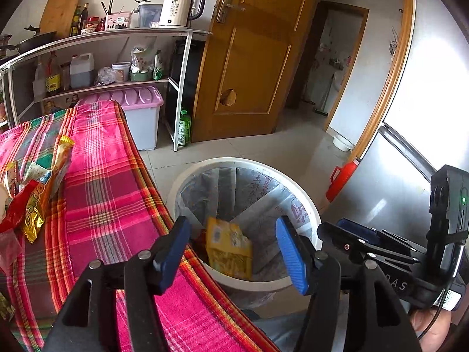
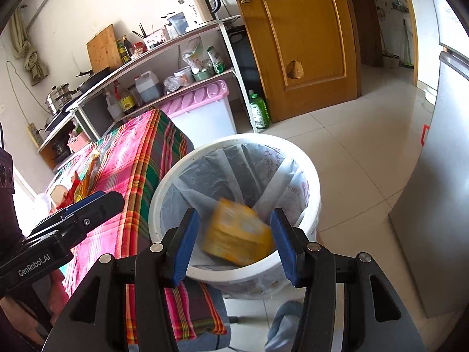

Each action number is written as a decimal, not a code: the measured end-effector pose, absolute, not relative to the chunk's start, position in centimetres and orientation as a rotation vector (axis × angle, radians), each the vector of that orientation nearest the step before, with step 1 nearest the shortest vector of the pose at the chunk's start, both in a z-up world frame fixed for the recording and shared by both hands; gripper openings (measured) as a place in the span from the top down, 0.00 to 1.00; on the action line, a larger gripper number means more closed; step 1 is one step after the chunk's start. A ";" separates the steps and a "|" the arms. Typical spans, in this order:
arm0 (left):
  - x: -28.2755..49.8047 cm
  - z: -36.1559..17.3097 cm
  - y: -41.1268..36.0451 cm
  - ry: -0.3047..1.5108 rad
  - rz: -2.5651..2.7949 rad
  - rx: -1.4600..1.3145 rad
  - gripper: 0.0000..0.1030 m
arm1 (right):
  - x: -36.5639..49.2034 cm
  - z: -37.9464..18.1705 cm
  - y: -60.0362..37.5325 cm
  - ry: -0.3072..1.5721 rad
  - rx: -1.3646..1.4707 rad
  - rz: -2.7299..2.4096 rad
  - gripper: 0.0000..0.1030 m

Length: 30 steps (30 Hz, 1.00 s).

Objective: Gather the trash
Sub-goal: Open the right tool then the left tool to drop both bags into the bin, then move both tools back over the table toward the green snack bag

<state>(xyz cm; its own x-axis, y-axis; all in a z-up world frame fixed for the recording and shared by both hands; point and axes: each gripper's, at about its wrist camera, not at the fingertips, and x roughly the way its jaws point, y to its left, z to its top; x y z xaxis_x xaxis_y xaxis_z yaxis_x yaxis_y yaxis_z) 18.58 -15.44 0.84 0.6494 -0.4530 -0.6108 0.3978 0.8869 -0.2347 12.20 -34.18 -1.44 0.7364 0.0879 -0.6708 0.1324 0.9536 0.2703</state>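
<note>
A yellow printed packet (image 2: 238, 234), flat and blurred, sits inside the lined white bin (image 2: 307, 173) beside the plaid tabletop (image 2: 140, 158). Right gripper (image 2: 235, 242) and left gripper (image 1: 233, 253) both stand apart, empty, above the bin.

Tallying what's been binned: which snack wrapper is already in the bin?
The yellow packet, blurred inside the lined white bin. The red and gold wrappers lie on the plaid tablecloth.

kettle (image 1: 181, 7) on shelf top | pink-lidded bin (image 1: 140, 117) beneath | wooden door (image 1: 249, 58) ajar
</note>
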 end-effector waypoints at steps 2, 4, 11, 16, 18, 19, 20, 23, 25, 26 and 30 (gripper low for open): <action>18.2 1.1 -15.0 0.706 -0.479 -0.089 0.38 | 12.0 -1.2 -33.9 0.739 0.305 -0.015 0.49; 17.8 1.4 -14.4 0.695 -0.474 -0.094 0.39 | 11.8 -0.8 -33.4 0.729 0.295 -0.003 0.49; 16.0 2.3 -12.1 0.658 -0.439 -0.105 0.39 | 11.0 0.7 -31.2 0.686 0.251 0.050 0.49; 14.3 2.7 -10.0 0.633 -0.388 -0.110 0.39 | 10.1 1.8 -28.9 0.661 0.207 0.104 0.49; 13.6 2.6 -9.1 0.627 -0.365 -0.113 0.39 | 9.9 2.0 -27.8 0.661 0.188 0.125 0.49; 13.2 2.6 -8.6 0.625 -0.352 -0.115 0.39 | 9.8 2.0 -27.2 0.663 0.180 0.135 0.49; 12.9 2.7 -8.0 0.622 -0.337 -0.118 0.39 | 9.6 2.0 -26.7 0.666 0.176 0.147 0.49; 11.7 2.6 -6.2 0.607 -0.293 -0.122 0.39 | 9.4 2.1 -24.8 0.677 0.162 0.177 0.49; 10.9 2.6 -5.1 0.597 -0.267 -0.121 0.39 | 9.2 2.2 -23.7 0.677 0.155 0.199 0.49; 10.5 2.5 -4.4 0.595 -0.251 -0.123 0.39 | 9.1 2.2 -23.2 0.677 0.148 0.208 0.49; 9.1 2.4 -2.1 0.587 -0.196 -0.136 0.39 | 8.8 2.1 -21.2 0.684 0.134 0.250 0.49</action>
